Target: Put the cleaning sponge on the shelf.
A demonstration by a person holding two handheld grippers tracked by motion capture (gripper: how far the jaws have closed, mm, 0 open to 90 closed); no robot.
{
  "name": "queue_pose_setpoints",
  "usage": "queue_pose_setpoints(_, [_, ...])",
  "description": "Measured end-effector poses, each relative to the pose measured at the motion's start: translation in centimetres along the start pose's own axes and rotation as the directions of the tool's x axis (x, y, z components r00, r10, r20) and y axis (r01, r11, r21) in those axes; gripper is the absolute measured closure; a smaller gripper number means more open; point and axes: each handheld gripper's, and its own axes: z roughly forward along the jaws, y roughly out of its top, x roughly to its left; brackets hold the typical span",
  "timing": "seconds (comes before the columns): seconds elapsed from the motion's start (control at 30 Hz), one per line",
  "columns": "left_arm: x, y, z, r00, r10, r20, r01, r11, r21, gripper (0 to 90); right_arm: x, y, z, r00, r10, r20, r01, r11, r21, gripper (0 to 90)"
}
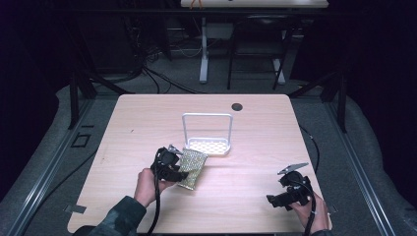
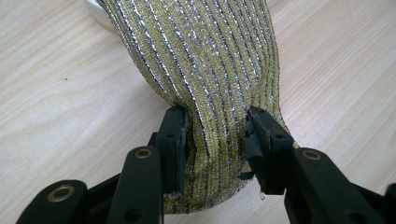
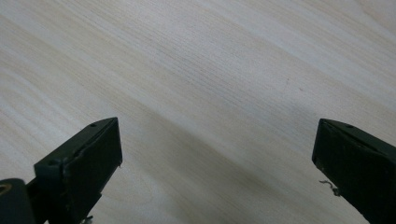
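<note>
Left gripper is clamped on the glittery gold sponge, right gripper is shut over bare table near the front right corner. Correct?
One thing is off: the right gripper is open, not shut. The right gripper view shows its jaws spread wide over bare table. The rest holds: the left gripper is clamped on the glittery gold sponge, and the right one sits near the front right corner in the high view.

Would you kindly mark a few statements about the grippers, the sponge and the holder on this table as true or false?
1. The left gripper is clamped on the glittery sponge. True.
2. The right gripper holds the sponge. False: its jaws stand wide apart over bare table.
3. The sponge lies inside the white holder. False: it is just in front of it, at the left gripper.
4. The holder has a tall looped frame. True.
5. The right gripper is touching the holder. False: it is well apart, near the table's right front.
</note>
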Motion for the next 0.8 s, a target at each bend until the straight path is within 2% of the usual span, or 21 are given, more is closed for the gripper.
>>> queue_pose_setpoints(0.3, [-0.4, 0.5, -0.6, 1.0000, -0.003, 0.004, 0.004, 0.9987, -0.051, 60.6, 0.0, -0.1, 0.1, 1.0000, 0.006, -0.001, -0.006, 1.000, -0.005, 1.3])
queue_pose_setpoints(0.8, [-1.0, 1.9, -0.6, 0.9999, 0.011, 0.012, -0.010, 0.9974, -0.072, 60.7, 0.0, -0.1, 0.2, 1.0000, 0.000, -0.002, 0.000, 1.000, 0.003, 2.4])
